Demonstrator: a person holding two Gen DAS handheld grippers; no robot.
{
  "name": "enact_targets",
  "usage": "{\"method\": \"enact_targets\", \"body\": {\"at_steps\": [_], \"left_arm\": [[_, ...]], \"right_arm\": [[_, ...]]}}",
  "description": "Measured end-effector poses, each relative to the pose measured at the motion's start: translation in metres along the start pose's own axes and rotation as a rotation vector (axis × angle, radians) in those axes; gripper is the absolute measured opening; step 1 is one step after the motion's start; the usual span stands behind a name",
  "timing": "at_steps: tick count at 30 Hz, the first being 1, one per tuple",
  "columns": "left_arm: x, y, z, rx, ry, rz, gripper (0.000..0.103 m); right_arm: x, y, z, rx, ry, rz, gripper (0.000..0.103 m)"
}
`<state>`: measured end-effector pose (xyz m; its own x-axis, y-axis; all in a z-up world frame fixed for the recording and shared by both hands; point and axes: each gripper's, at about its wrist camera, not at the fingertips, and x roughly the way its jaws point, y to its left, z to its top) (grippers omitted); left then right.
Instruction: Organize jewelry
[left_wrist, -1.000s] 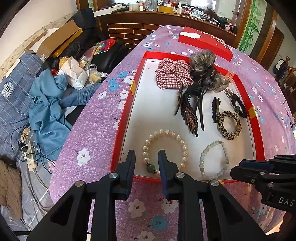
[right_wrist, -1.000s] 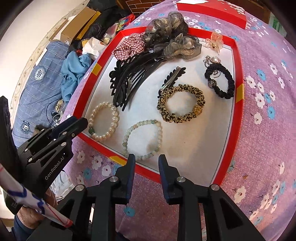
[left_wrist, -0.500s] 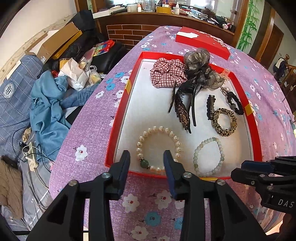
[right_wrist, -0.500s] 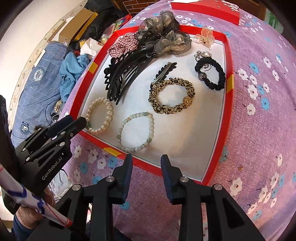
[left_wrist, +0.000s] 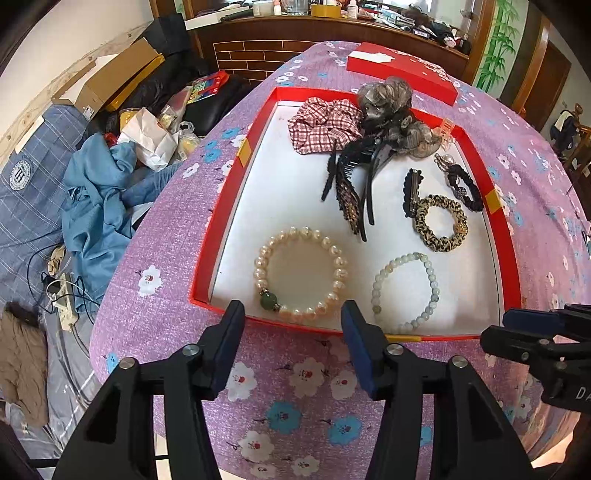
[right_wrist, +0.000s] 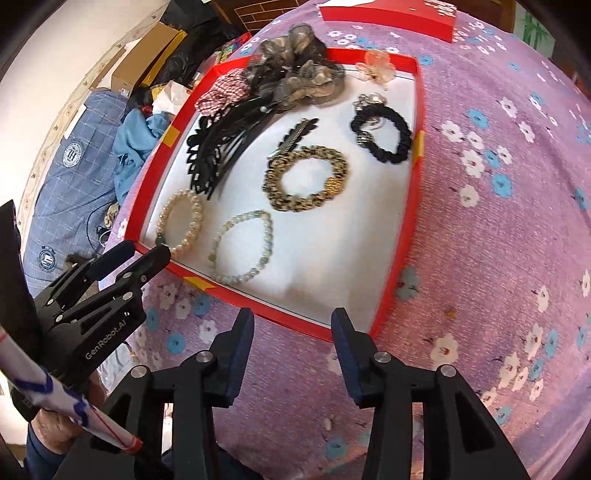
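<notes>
A: Pearl bracelet (left_wrist: 301, 273) sits in the near-left corner of the red tray (left_wrist: 236, 192), flat on the white liner, one dark green bead toward the near rim. Pale jade-coloured bead bracelet (left_wrist: 406, 291) lies just beside it, apart, not touching.

B: Rest of the tray?

A: Leopard scrunchie (left_wrist: 441, 223) in the middle right, black scrunchie (right_wrist: 384, 136) behind it near the right wall. Black hair clips (left_wrist: 351, 184) are piled mid-tray, with the plaid scrunchie (left_wrist: 325, 123) and a grey gauze one (left_wrist: 388, 99) heaped at the far end.

B: Grippers?

A: Left gripper (left_wrist: 293, 334) hovers over the near rim in line with the pearls; its jaws have just been opening, about half spread, nothing between them. Right gripper (right_wrist: 291, 341) hangs off the near-right rim, also just been opening, empty too.

B: Risks, as you read it?

A: The pearls lie close to the near wall, so a finger could land on the rim and tip or shove the tray on the purple floral bench (left_wrist: 177, 236). Round beads may roll out of a shallow pinch. The clip pile looks tangled; lifting one could drag others. The two grippers are near each other and could knock together.
</notes>
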<state>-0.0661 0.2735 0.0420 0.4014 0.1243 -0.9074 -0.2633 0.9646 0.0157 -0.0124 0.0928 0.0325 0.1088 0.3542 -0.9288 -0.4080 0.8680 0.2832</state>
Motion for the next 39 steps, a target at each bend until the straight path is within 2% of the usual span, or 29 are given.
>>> {"method": "enact_targets", "body": {"at_steps": [18,30,33,35,37,39], "left_arm": [[-0.01,-0.01,-0.017,-0.02,0.012,-0.018,0.059],[-0.031,-0.016,-0.028,-0.096,-0.016,-0.02,0.059],[-0.033,-0.012,-0.034,-0.128,0.001,-0.025,0.06],[-0.033,-0.011,-0.036,-0.137,0.014,-0.01,0.06],[-0.032,-0.011,-0.037,-0.139,0.033,-0.002,0.063],[-0.031,-0.011,-0.035,-0.144,0.055,0.003,0.066]], "right_arm": [[-0.017,-0.013,-0.016,-0.04,0.011,0.022,0.048],[-0.036,-0.017,-0.017,-0.095,-0.044,-0.031,0.054],[-0.042,-0.018,-0.019,-0.14,-0.08,-0.11,0.063],[-0.044,-0.018,-0.021,-0.178,-0.1,-0.174,0.077],[-0.044,-0.018,-0.024,-0.206,-0.102,-0.226,0.087],[-0.044,-0.021,-0.026,-0.226,-0.099,-0.249,0.09]]}}
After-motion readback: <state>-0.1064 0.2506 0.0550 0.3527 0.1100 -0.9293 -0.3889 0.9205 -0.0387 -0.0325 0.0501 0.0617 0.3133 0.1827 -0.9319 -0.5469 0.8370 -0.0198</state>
